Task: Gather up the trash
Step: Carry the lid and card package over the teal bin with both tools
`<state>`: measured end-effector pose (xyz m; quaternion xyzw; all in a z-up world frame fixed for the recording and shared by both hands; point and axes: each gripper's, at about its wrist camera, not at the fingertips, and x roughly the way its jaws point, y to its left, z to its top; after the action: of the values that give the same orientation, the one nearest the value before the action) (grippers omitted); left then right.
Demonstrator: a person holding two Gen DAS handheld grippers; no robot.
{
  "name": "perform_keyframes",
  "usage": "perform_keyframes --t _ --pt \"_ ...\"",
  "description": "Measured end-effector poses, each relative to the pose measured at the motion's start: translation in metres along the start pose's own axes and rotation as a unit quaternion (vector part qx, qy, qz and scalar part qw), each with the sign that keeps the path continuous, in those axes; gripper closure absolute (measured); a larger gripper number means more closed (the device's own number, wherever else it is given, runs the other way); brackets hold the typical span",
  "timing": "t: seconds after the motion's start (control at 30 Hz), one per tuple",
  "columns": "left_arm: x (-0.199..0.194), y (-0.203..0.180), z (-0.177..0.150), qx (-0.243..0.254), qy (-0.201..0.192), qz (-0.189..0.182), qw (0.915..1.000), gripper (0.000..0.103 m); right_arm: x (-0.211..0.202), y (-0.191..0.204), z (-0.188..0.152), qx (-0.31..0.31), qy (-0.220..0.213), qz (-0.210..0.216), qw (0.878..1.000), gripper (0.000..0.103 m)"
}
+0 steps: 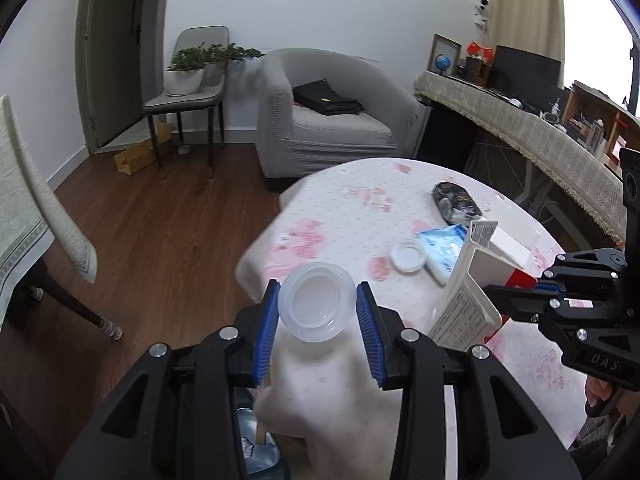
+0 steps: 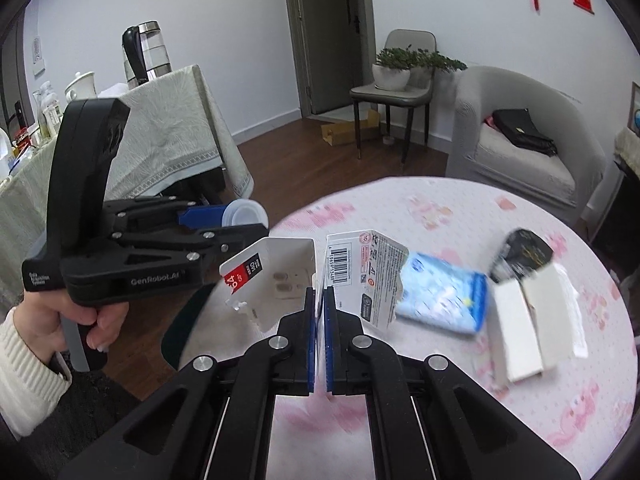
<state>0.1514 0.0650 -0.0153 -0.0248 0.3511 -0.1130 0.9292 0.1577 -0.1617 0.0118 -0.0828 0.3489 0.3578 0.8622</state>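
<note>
My left gripper is shut on a translucent plastic cup, its blue pads pressing on both sides, above the near left edge of the round table. In the right wrist view the same cup sticks out of the left gripper, which a hand holds. My right gripper is shut on a torn, folded card package with a barcode and a red label. From the left wrist view, that package hangs from the right gripper.
On the pink floral cloth lie a blue tissue packet, a black wrapper, a white box and a white lid. Behind stand a grey armchair, a chair with a plant and a covered side table.
</note>
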Motion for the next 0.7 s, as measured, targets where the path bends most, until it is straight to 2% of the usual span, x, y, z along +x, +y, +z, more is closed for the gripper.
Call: perform_keyframes --t 0.4,0.7 --pt "-0.021 0.058 -0.019 -0.017 0.012 0.037 0.9991 0.062 0.026 0.040 0.028 -0.009 -0.024 0.032 0.999 0.100" --pt "-0.014 0.107 -0.055 -0.031 0.073 0.065 0.9948 0.062 0.055 0.075 0.044 -0.025 -0.020 0.060 0.998 0.100"
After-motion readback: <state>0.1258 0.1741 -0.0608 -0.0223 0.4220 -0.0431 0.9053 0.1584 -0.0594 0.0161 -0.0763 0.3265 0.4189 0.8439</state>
